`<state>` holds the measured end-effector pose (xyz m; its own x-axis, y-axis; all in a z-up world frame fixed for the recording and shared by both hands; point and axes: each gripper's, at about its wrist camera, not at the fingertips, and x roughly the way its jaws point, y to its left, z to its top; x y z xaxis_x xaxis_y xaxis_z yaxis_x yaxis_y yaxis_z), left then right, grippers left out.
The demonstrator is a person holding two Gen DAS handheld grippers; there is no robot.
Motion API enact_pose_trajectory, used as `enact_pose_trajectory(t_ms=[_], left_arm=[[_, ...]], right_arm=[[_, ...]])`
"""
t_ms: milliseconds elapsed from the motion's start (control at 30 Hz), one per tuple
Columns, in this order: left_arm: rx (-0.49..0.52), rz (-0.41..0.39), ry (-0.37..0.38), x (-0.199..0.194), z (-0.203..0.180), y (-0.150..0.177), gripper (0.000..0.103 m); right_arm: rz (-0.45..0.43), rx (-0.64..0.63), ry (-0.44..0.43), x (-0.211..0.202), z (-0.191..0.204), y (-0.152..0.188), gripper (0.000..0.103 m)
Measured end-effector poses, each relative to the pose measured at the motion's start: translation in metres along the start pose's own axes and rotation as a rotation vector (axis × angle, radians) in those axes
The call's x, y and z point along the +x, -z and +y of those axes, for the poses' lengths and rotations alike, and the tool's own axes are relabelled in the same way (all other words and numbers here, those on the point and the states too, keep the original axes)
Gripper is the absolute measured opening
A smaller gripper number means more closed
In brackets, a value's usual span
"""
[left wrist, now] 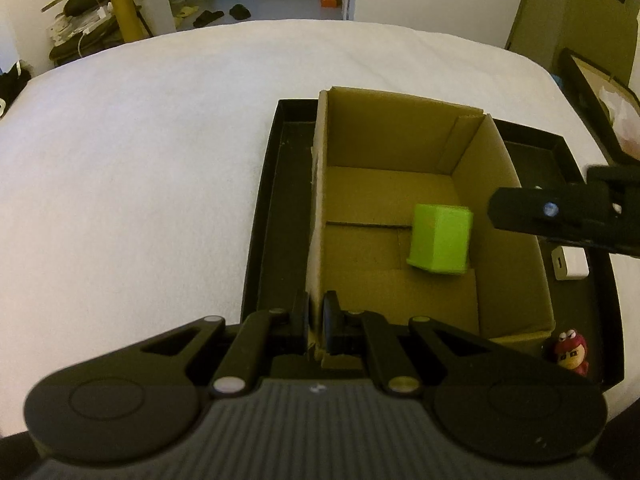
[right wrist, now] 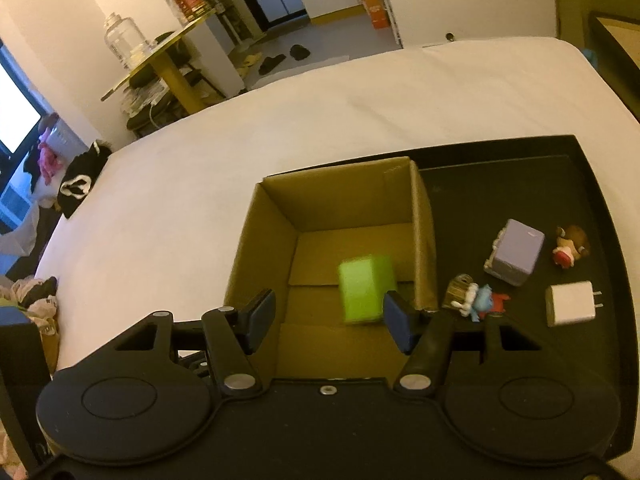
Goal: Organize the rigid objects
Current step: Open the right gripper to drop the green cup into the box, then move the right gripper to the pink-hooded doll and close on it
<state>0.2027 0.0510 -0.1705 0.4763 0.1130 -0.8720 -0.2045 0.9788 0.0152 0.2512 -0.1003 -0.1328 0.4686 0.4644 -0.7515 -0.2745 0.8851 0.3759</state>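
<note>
An open cardboard box (left wrist: 400, 132) stands in a black tray (left wrist: 276, 200) on a white bed. My left gripper (left wrist: 316, 320) is shut on the box's near left wall, one pad on each side of the cardboard. A lime green block (left wrist: 440, 240) sits tilted inside the box, touching neither gripper. In the right wrist view the green block (right wrist: 366, 288) looks blurred, just beyond the fingertips. My right gripper (right wrist: 328, 308) hangs open over the cardboard box (right wrist: 340, 188) with nothing between its pads. The right gripper (left wrist: 552, 216) reaches in over the right wall in the left wrist view.
On the black tray (right wrist: 520, 184), right of the box, lie a purple cube (right wrist: 516, 256), a white charger (right wrist: 570, 304), a blue and red figure (right wrist: 480, 300) and a brown figure (right wrist: 570, 246). A red figure (left wrist: 570, 352) stands at the tray's near right corner.
</note>
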Motion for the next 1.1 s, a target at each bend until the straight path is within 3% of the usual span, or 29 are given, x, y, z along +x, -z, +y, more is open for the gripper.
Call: enact_pose_trajectory(t_ms=[467, 700, 867, 967, 1100], left_arm=[[0.05, 0.03, -0.045, 0.005, -0.01, -0.001, 0.007], [0.051, 0.041, -0.079, 0.004, -0.012, -0.002, 0.013], [0.054, 0.058, -0.12, 0.004, -0.011, -0.004, 0.041], [0.056, 0.06, -0.126, 0.002, -0.012, -0.006, 0.054], [0.088, 0.041, -0.148, 0.0, -0.016, -0.007, 0.063]], right_arm=[[-0.035, 0.114, 0.093, -0.025, -0.048, 0.018, 0.06], [0.007, 0.164, 0.266, -0.022, -0.069, 0.035, 0.067], [0.039, 0.201, 0.296, -0.014, -0.082, 0.05, 0.067], [0.048, 0.207, 0.324, -0.01, -0.086, 0.056, 0.074], [0.041, 0.212, 0.355, -0.008, -0.091, 0.069, 0.079]])
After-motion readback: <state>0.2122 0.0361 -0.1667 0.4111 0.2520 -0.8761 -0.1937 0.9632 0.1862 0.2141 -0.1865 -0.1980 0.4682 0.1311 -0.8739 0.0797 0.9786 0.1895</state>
